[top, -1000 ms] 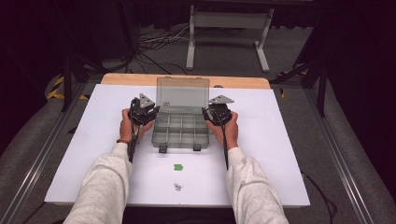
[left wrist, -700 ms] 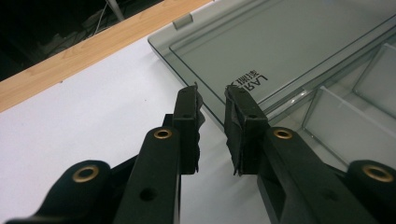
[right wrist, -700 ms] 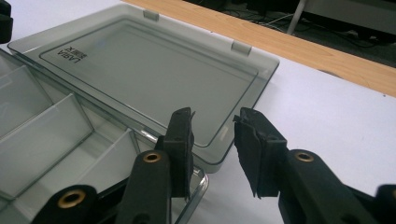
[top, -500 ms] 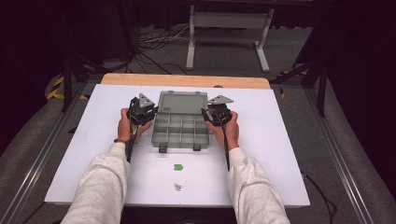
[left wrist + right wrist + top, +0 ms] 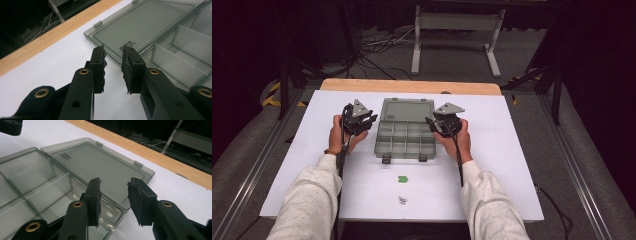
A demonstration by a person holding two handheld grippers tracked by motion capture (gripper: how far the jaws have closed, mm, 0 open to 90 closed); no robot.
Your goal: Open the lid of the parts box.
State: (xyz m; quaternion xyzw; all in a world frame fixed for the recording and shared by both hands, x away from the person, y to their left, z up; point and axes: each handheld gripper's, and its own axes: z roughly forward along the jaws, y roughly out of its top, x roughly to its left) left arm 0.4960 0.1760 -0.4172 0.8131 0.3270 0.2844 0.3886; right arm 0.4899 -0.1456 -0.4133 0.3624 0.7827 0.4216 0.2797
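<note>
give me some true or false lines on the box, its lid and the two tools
1. The lid of the organizer box lies open flat on the table. True.
2. The left tool grips the lid. False: nothing is between its jaws.
3. A small green piece lies in a compartment. False: it lies on the white table, nearer the person than the box.
4. The right tool holds nothing. True.
5. The box's compartments look empty. True.

Pale, seemingly grey-white sleeves (image 5: 309, 200)

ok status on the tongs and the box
Left tongs open, empty. Right tongs open, empty. Box lid flat open. Green bit lies clear of it.
</note>
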